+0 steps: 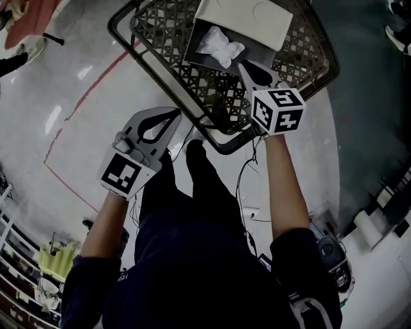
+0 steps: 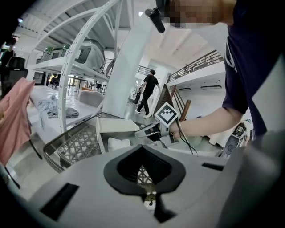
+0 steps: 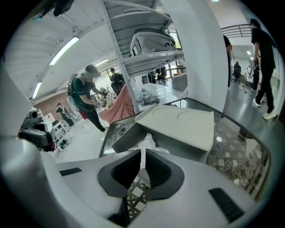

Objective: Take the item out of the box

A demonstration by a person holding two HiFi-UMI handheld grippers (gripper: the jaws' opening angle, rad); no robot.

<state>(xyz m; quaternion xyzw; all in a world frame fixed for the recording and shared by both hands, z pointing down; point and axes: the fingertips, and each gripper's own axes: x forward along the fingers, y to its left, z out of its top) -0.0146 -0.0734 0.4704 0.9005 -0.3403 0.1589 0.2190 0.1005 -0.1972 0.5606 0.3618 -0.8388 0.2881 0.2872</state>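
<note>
Inside basket (image 1: 160, 46): open box (image 1: 247, 19) holding white item (image 1: 219, 44).

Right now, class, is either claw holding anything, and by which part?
Nothing is held. The left claw and the right claw are both shut and empty; the crumpled white item lies in the open white cardboard box.
</note>
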